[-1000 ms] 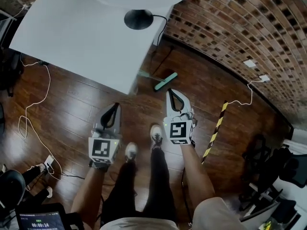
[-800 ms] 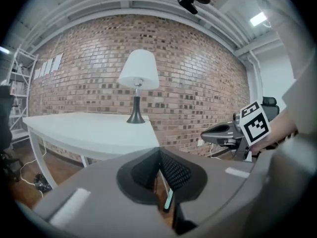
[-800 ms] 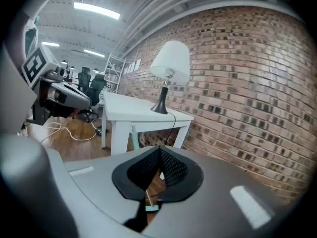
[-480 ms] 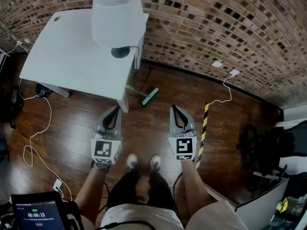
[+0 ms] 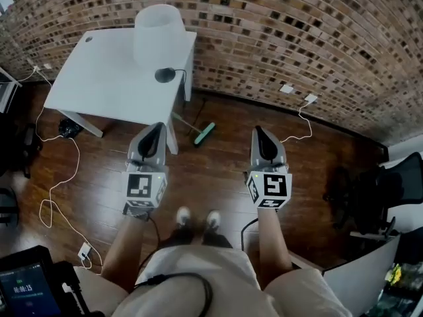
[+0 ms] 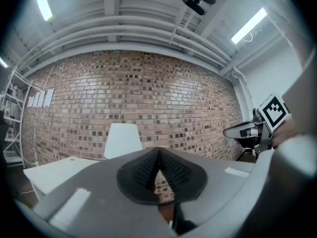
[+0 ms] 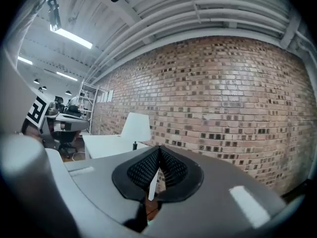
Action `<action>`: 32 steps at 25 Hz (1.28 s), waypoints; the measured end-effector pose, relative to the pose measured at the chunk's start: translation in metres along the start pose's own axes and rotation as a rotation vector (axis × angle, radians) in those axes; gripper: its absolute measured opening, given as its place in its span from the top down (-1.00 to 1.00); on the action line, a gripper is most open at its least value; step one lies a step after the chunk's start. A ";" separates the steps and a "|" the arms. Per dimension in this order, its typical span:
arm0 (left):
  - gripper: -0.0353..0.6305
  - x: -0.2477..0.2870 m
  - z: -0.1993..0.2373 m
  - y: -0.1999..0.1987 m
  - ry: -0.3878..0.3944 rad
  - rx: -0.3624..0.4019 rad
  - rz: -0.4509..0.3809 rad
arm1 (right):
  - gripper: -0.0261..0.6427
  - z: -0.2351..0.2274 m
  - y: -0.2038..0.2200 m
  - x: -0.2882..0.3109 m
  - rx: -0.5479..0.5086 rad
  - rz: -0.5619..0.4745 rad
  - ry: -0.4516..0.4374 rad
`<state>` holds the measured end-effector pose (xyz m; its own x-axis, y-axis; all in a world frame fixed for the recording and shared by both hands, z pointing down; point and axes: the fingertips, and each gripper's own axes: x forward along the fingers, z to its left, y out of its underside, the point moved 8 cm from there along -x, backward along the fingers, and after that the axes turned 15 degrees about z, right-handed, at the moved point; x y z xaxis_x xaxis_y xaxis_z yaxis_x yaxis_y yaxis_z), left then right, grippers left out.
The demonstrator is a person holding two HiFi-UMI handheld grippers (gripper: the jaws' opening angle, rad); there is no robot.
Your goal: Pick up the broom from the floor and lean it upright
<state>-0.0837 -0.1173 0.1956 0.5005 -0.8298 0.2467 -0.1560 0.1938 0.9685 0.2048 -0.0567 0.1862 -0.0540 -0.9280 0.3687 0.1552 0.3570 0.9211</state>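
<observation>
Head view, closest stuff first: your shoes (image 5: 183, 215) are planted on the dark wood floor (image 5: 218, 177), and both claws are up in front of you, pointing roughly level. The left gripper (image 5: 154, 129) and the right gripper (image 5: 260, 132) are both pinched fully closed with nothing between the pads. Each gripper view backs that up, so you'll need to spread them before you can grab anything. Just past the left one, the broom (image 5: 203, 134) lies flat on the floor with its teal head out in the open. Its thin handle (image 5: 183, 119) angles back beside the leg of the white table (image 5: 99, 84), and I lose the far end there. My guess is it's light and stiff, but that skinny round handle looks slick and the head end will want to droop. I'd clamp the handle a bit above the head with one claw and steady it higher up with the other. Further back, the lamp (image 5: 158, 35) sits on the table, and the brick wall (image 5: 284, 38) looks like the obvious place to lean it, though the bottom could skate on that glossy floor.
</observation>
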 end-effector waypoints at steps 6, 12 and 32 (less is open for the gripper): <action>0.89 -0.028 -0.008 -0.015 0.010 0.012 -0.030 | 0.89 0.007 -0.010 -0.033 -0.004 -0.039 0.031; 0.89 -0.050 -0.010 -0.007 0.040 0.034 -0.030 | 0.89 0.021 -0.002 -0.058 0.006 -0.048 0.069; 0.89 -0.175 -0.100 0.023 -0.012 0.055 -0.023 | 0.89 0.012 0.044 -0.203 -0.020 -0.097 0.048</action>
<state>-0.0894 0.0847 0.1781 0.4944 -0.8400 0.2234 -0.1911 0.1457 0.9707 0.2110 0.1486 0.1535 -0.0228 -0.9622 0.2712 0.1715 0.2635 0.9493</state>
